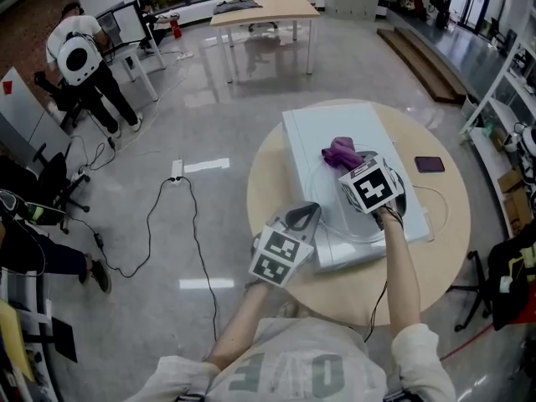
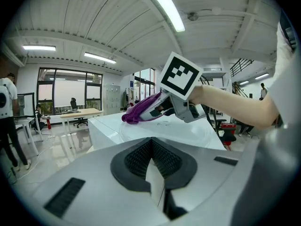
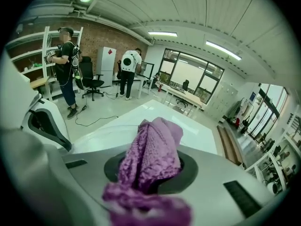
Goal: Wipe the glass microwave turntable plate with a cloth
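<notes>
Nearest us, our left tongs [image 1: 306, 216] are drawn narrow onto the rim of the glass turntable plate [image 1: 347, 222] at its 8 o'clock. The plate lies flat on a white box [image 1: 314, 128] atop the round bench [image 1: 266, 182]. Farther out, our right tongs [image 1: 355, 164] clamp a purple cloth [image 1: 338, 151], which rests at the plate's 11 o'clock edge.

Right tongs [image 3: 150, 173] clamped on purple cloth [image 3: 153, 154].
</notes>
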The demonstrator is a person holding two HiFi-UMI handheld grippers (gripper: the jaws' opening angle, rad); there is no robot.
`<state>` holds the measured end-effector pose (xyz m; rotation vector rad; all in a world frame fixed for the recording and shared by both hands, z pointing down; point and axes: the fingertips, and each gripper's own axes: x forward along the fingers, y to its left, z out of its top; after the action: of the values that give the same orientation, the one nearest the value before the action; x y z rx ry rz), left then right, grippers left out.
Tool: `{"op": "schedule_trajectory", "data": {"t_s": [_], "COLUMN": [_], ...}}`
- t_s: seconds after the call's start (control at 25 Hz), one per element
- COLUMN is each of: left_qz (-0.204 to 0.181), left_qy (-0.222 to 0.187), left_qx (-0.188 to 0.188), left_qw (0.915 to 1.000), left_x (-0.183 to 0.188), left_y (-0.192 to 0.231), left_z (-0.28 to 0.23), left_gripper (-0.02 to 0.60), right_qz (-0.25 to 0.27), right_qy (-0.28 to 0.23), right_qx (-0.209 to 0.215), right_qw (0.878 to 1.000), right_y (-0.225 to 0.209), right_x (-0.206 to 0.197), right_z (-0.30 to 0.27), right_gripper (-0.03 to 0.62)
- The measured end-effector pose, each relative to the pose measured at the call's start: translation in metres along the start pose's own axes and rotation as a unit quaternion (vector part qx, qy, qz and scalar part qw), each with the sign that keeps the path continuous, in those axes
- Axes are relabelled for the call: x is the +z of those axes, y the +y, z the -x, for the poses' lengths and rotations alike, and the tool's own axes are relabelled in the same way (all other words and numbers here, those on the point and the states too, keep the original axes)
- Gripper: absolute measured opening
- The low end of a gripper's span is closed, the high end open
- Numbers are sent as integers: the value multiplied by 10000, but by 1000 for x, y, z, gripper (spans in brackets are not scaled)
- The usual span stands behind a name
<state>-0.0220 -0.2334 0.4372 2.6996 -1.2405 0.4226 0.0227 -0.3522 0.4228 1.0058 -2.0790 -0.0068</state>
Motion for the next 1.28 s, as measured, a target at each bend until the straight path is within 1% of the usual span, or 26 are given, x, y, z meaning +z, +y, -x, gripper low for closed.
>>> {"op": "schedule_trajectory", "data": {"t_s": [0.2, 0.52, 0.64, 0.92, 1.28], "left_qz": [-10, -29, -32, -30, -17], "left_qy": [-14, 42, 44, 22, -9], "left_qx": [26, 88, 104, 142, 176], "left_qw": [10000, 9999, 9999, 9999, 9998], "left_x": [1, 2, 1, 2, 4], "left_y": [2, 3, 5, 7, 8], "left_z": [1, 2, 2, 1, 2], "left_gripper": [-5, -5, -5, -5, -5], "right_qz": [191, 515, 580, 477, 425], "right_qy": [-45, 68, 74, 5, -47], "right_qx": [69, 306, 297, 313, 343], "right_qw": [9998, 9982, 9978, 9984, 9985], "right_y": [14, 69, 87, 111, 125], "right_x": [0, -18, -25, -37, -43], "right_z": [10, 52, 65, 86, 99], "right_gripper": [48, 48, 48, 48, 48]}}
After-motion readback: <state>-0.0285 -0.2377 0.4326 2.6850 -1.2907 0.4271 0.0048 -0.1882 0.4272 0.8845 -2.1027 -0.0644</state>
